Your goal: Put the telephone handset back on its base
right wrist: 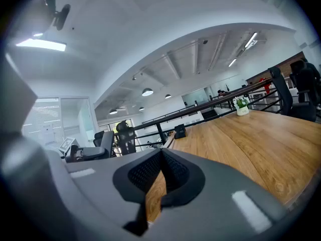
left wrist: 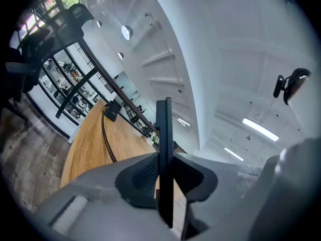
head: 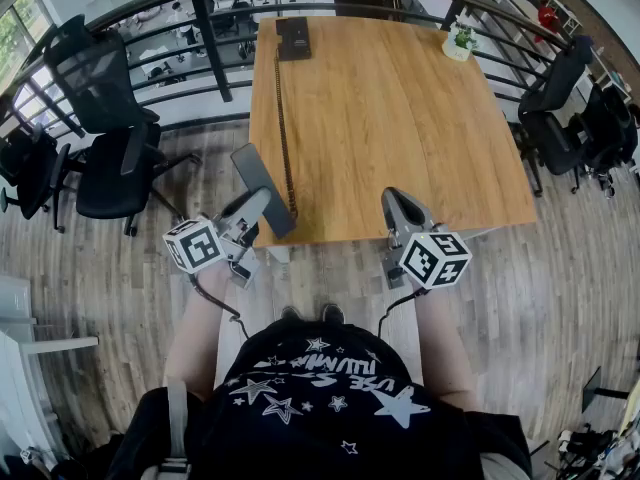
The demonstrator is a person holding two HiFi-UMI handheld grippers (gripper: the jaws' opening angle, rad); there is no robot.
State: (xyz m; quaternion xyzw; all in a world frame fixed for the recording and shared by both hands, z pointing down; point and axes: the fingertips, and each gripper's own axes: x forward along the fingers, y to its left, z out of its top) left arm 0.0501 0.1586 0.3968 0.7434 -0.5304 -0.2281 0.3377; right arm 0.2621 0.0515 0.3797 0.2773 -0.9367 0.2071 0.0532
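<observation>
— Left hand-held gripper, what's it got?

— From my end it's clamped on the handset. In the left gripper view the handset stands edge-on between the pads, a thin dark slab running up past the jaw tips. In the head view it hangs in the air at the table's near left corner, part over the wood and part over the floor.

— And the base?

— I see the base at the far edge of the table, on the left side, well apart from the handset. The coiled cord lies along the tabletop from the base to the handset.

— Right hand-held gripper?

— My right hand-held gripper holds nothing. Its jaws meet at the tips, with only a sliver of tabletop showing lower down between the pads. It sits over the near edge of the table, right of the handset and apart from it.

— Anything else on the table?

— I can see a small potted plant at the far right corner. Black office chairs stand off the left side, more on the right, and a dark railing runs behind the far edge.
</observation>
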